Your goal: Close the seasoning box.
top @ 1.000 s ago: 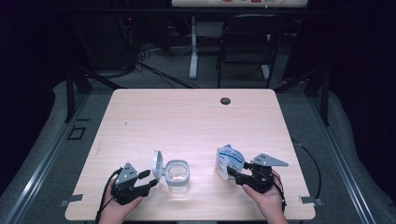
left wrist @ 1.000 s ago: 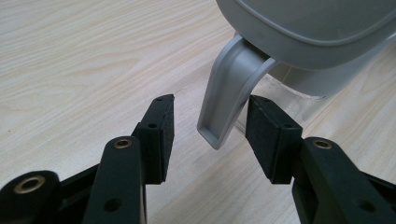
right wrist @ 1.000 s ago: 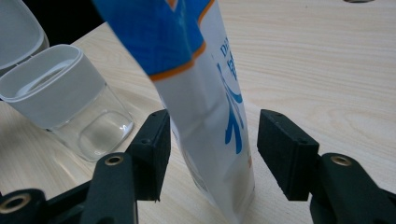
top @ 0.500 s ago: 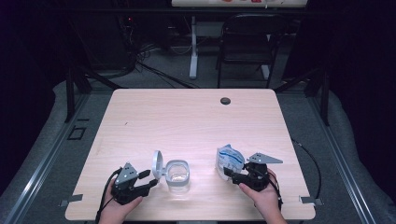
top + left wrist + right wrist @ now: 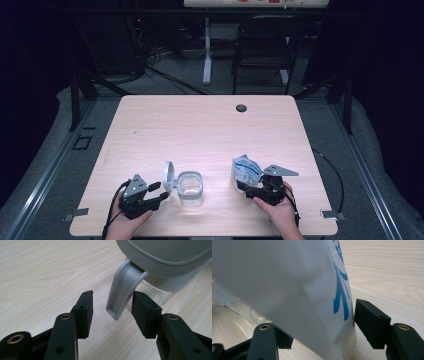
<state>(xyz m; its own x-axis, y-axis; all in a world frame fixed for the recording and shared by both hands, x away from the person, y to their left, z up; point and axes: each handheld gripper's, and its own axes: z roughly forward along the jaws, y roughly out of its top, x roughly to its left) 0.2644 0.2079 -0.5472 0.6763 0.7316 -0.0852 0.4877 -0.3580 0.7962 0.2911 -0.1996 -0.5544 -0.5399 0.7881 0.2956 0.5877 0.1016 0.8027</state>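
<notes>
With the jar (image 5: pixel 190 186) near the front edge, lid (image 5: pixel 169 176) up, the left gripper (image 5: pixel 112 312) gapes around its latch (image 5: pixel 122 290), the right gripper (image 5: pixel 322 327) brackets the pouch (image 5: pixel 294 290) unclenched, and pouring remains.

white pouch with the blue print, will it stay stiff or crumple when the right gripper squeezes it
The pouch looks like thin creased film, so it will probably buckle between the right gripper's jaws. It stands upright on a narrow base, so a push may tip it. Its glossy skin might slip.
</notes>
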